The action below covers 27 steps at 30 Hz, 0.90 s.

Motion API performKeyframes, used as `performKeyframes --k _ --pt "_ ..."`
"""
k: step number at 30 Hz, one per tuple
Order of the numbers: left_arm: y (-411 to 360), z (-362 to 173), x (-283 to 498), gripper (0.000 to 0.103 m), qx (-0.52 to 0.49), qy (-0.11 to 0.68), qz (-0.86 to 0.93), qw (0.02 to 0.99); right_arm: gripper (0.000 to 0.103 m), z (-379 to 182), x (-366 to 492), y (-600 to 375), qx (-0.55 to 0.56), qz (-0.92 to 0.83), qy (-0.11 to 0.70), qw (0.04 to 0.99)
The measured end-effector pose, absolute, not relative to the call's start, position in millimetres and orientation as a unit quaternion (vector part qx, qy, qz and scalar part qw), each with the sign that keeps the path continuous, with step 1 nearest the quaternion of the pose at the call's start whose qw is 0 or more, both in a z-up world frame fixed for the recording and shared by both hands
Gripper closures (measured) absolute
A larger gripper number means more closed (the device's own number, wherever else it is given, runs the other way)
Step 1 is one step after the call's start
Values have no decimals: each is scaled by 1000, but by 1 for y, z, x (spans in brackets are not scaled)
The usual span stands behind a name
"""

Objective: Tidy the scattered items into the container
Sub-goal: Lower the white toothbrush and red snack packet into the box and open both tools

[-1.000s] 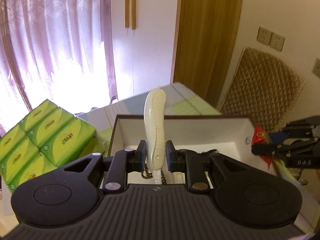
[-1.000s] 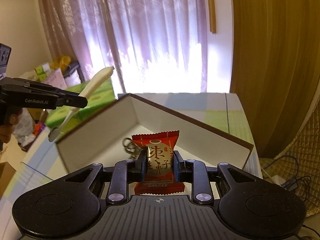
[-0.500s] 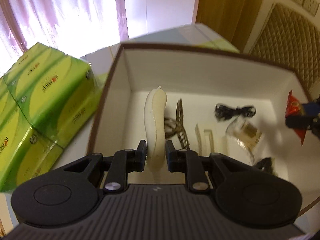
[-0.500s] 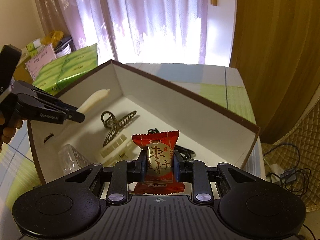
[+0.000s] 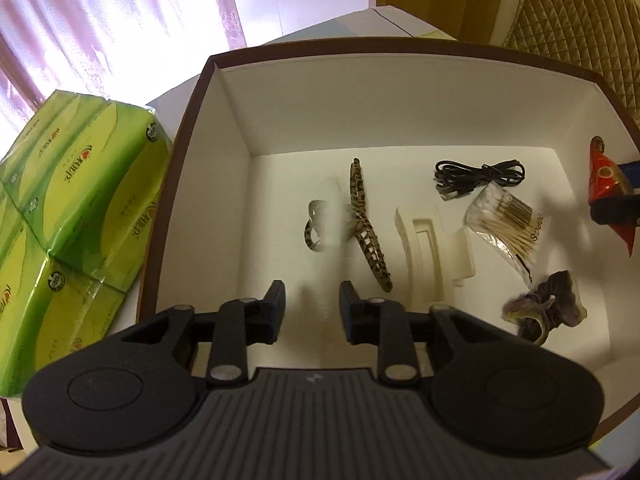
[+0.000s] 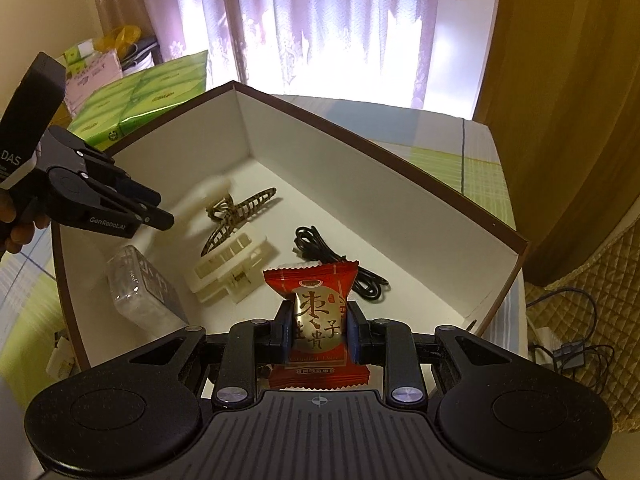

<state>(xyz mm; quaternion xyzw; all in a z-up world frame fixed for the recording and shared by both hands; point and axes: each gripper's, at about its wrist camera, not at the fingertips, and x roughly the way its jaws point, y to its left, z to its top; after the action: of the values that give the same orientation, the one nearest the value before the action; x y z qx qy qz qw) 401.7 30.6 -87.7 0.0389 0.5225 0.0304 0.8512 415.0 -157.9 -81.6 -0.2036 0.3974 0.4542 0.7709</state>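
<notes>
Now I have my left tool (image 5: 312, 312) tipped down over the near-left part of the white-lined box (image 5: 236, 120), its fingers parted with nothing between them; a pale blurred streak just ahead of them, by the leopard-print hair claw (image 5: 366, 232), is too smeared for me to name. Seen from the right wrist camera, that left tool (image 6: 154, 212) reaches in over the box's left rim (image 6: 60, 248), with "GenRobot.AI" printed on its finger and "DAS" on the handle block, and a bit of my hand (image 6: 18, 224) gripping behind. My right tool (image 6: 318, 330) hovers level over the near edge, clamped on a red candy packet (image 6: 316, 320) that stands upright between the pads, its gold panel carrying Chinese characters I read as 枣生贵子. Lying on the box floor are a cream hair claw (image 5: 424, 252), a coiled black cable (image 5: 476, 176), a clear bag of cotton swabs (image 5: 504, 220) marked with what looks like "50PCS", and a purple scrunchie (image 5: 544, 312). Beside the box on the worktop sit green tissue packs (image 5: 76, 200); their orange logo is too small for me to read.
</notes>
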Motion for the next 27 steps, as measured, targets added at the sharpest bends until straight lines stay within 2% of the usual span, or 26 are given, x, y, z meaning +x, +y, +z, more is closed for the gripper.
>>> performKeyframes --k 3,17,22,23,24,25,27 --pt "31 -88 400 72 39 522 33 851 74 -81 413 -157 -214 459 396 765" --pt "38 -74 385 66 18 514 27 857 74 -97 402 -145 -307 473 395 726" --pt "38 -68 380 53 11 512 20 859 73 -106 396 -140 -345 481 391 705" --pt "37 -67 379 43 12 512 18 859 67 -107 395 -140 -348 485 387 703" --pt "36 -65 377 34 15 510 16 860 27 -106 394 -141 -351 486 381 704" --pt "35 -63 376 33 16 508 13 861 0 -105 392 -142 -353 485 368 710" --pt "34 -61 375 32 17 508 7 861 0 -100 388 -145 -356 499 346 710"
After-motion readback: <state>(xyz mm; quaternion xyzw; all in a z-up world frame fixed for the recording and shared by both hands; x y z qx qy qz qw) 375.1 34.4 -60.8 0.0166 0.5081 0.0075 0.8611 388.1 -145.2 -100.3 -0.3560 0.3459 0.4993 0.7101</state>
